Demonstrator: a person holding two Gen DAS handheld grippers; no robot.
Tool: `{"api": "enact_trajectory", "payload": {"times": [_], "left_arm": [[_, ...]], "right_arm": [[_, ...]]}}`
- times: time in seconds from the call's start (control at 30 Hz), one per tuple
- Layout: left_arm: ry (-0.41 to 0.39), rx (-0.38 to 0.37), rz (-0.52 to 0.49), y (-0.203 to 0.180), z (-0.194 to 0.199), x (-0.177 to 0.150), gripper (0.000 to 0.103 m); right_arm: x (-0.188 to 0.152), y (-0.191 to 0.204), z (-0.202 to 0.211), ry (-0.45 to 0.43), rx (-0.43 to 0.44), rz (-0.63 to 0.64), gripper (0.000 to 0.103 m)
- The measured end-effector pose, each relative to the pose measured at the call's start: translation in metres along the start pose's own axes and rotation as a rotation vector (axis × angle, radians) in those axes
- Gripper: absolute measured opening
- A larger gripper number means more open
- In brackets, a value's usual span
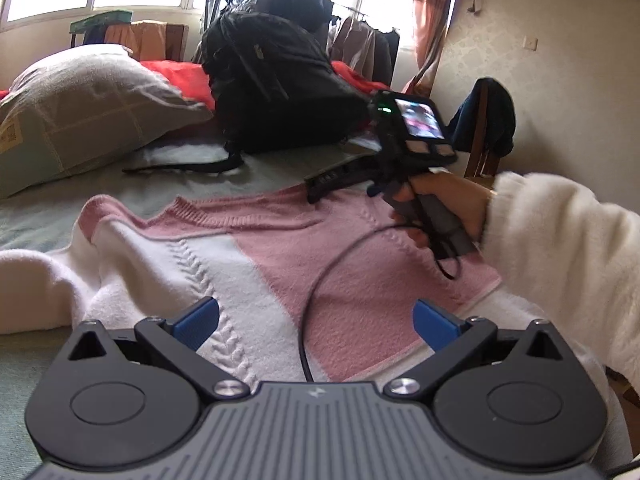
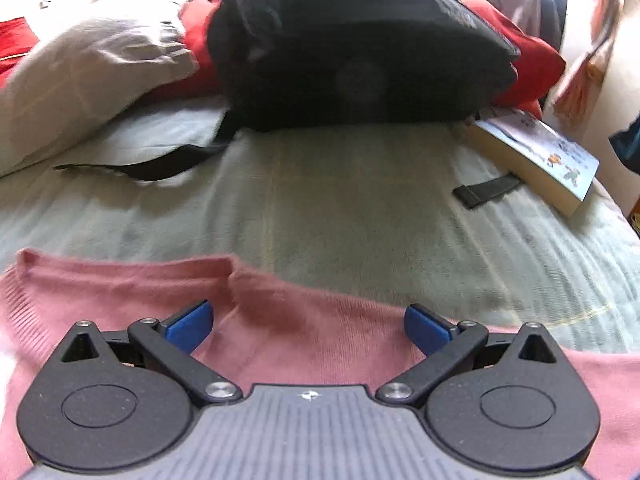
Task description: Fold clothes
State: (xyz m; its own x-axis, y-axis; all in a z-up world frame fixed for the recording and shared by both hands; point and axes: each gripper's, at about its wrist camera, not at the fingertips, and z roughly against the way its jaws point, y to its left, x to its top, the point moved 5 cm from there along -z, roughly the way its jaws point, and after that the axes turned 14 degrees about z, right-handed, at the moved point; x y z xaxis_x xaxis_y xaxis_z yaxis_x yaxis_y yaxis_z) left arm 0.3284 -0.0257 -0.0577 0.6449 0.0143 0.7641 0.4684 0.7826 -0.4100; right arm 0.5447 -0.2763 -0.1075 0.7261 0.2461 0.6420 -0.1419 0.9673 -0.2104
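Your left gripper [image 1: 316,324] hung with its blue fingers spread wide and empty above the pink-and-white sweater [image 1: 280,248], which lay flat on the green bedsheet [image 2: 340,200]. Your right gripper [image 2: 308,328] was likewise wide apart, holding nothing, over the sweater's pink neckline edge.
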Motion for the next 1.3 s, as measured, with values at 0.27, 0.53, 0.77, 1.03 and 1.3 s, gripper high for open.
{"api": "enact_trajectory", "payload": {"times": [0.27,0.53,0.77,1.03,1.3], "left_arm": [[0.003,-0.064,0.090,-0.005,0.002,0.007,0.102],[0.073,0.156,0.061,-0.003,-0.011,-0.002,0.102],[0.209,0.261,0.116,0.018,-0.058,-0.016,0.102],[0.253,0.355,0.130,0.023,-0.063,-0.021,0.102],[0.218,0.411,0.178,0.021,-0.024,-0.048,0.102]], "right_arm": [[-0.069,-0.003,0.102,0.007,0.109,0.035,0.103],[-0.132,0.047,0.141,-0.049,0.191,0.051,0.103],[-0.145,0.060,0.129,-0.072,0.175,0.050,0.103],[-0.157,0.062,0.134,-0.147,0.182,0.070,0.103],[-0.171,0.053,0.142,-0.221,0.255,0.044,0.103]]}}
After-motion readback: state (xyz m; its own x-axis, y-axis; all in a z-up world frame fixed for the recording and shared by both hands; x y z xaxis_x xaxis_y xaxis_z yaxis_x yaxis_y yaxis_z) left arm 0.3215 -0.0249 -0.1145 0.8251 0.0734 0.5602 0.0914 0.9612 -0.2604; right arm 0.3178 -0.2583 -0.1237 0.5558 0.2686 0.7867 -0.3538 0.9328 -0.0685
